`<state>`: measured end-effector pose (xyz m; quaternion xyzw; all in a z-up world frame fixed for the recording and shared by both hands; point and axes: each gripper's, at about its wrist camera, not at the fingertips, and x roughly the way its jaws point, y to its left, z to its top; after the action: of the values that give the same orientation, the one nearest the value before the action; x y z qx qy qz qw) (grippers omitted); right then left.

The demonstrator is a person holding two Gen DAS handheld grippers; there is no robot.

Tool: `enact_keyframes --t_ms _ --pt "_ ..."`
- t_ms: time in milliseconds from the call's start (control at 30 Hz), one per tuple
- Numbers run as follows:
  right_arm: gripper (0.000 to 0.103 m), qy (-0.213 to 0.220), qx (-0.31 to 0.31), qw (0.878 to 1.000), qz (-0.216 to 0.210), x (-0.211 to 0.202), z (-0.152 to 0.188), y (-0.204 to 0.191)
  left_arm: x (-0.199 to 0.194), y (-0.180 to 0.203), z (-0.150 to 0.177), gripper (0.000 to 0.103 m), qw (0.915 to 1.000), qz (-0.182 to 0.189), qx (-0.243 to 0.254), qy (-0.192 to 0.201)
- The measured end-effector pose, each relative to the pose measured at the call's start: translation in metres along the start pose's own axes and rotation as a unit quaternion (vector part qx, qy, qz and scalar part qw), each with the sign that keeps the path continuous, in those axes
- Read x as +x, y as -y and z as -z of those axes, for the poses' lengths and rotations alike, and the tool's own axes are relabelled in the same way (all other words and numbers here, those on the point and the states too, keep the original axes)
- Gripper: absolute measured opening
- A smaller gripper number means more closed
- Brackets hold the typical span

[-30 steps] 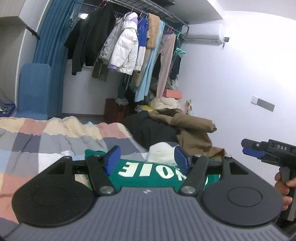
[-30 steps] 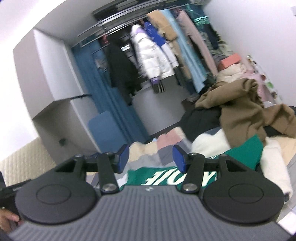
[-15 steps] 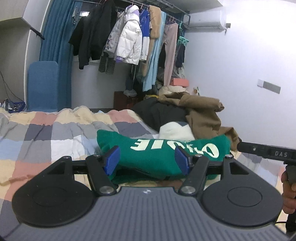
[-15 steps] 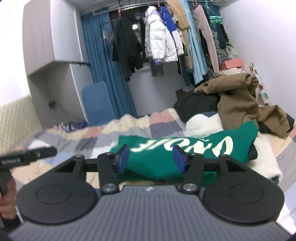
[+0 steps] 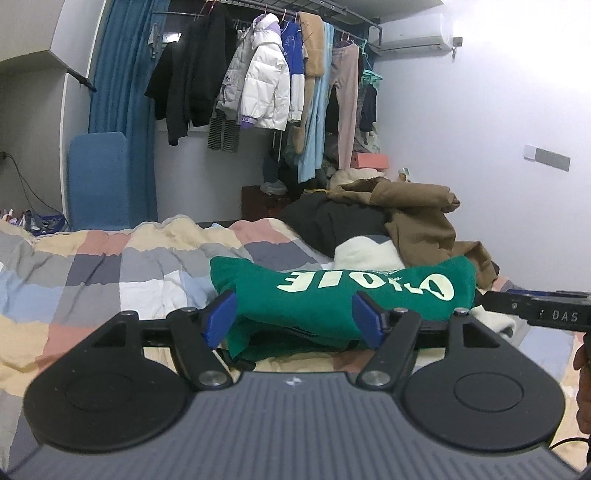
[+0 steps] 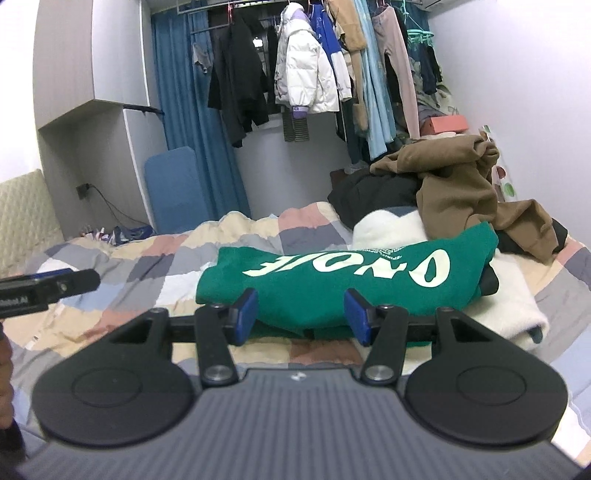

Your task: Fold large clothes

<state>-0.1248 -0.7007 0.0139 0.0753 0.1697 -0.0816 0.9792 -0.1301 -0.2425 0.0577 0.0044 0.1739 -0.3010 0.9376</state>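
A green sweatshirt with pale letters lies folded in a fat bundle on a checked quilt, in the middle of both pictures. Its right end rests on a white fluffy garment. Behind that, a brown garment is heaped over a black one.

The left gripper sits low in the middle of its picture. Its blue fingers stand wide apart and have just been opening a bit more. The near edge of the green sweatshirt shows between them, but the pads do not press on it.

The right gripper also sits low in the middle of its picture. Its blue fingers stand apart, and the sweatshirt's near edge lies between them with no squeeze. This gripper pokes in at the right edge of the left picture too.

At the top, coats hang on a rack, with a white puffy jacket in the middle. A blue curtain hangs at the upper left
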Motion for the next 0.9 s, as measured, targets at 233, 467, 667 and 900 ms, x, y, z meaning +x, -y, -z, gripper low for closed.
enact_keyframes --t_ms 233,467,667,900 --pt "0.055 0.004 -0.007 1.0 0.008 -0.0002 -0.0023 -0.0017 -0.0012 0.001 0.0 0.088 1.0 0.0 -0.001 0.001" --pt "0.056 -0.001 -0.007 1.0 0.012 0.0004 0.0003 -0.0032 0.0002 0.0033 0.0006 0.1 1.0 -0.008 0.003 -0.003" --pt "0.061 0.0 -0.02 0.999 0.034 0.0008 -0.0006 -0.0047 0.0048 0.004 0.0021 0.101 0.9999 -0.012 -0.002 -0.012" --pt "0.1 0.007 -0.026 0.999 0.045 -0.0004 0.0004 -0.0041 0.0054 0.0031 0.001 0.101 0.9998 -0.015 -0.011 -0.012"
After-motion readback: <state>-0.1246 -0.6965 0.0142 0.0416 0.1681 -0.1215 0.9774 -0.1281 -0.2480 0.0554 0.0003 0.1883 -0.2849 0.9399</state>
